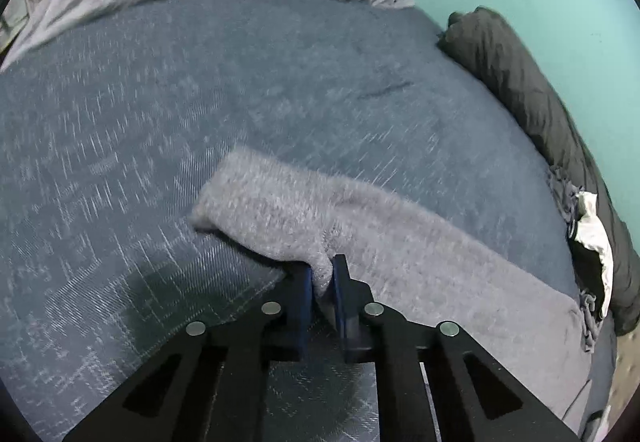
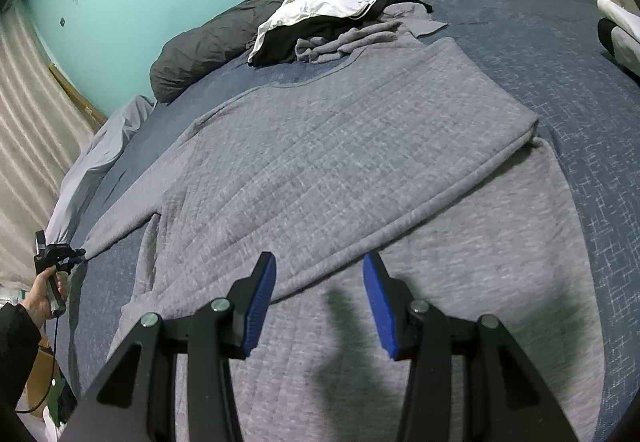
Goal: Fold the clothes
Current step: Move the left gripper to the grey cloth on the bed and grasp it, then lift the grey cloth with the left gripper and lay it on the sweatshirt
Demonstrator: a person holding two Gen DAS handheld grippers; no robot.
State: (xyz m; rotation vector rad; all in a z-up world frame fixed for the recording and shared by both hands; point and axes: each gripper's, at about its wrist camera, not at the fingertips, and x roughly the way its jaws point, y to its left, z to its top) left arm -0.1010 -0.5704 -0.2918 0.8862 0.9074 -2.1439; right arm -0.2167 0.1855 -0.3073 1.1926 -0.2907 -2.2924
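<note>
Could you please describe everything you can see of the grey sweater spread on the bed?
The grey quilted knit sweater lies flat on the blue woven bedspread, its right side already folded inward across the body. Its fabric looks thick, soft and slightly fuzzy. The left sleeve stretches outward, its cuff pinched near the end in the shut left tongs. The open right tongs hover over the lower part without touching. Crumpled clothes lie near its neckline.

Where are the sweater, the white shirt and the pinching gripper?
sweater (image 2: 340, 145), right wrist view, middle of its body.
white shirt (image 2: 320, 7), right wrist view, its top fold.
left gripper (image 1: 323, 274), left wrist view, between fingertips, shut on the sleeve.
</note>
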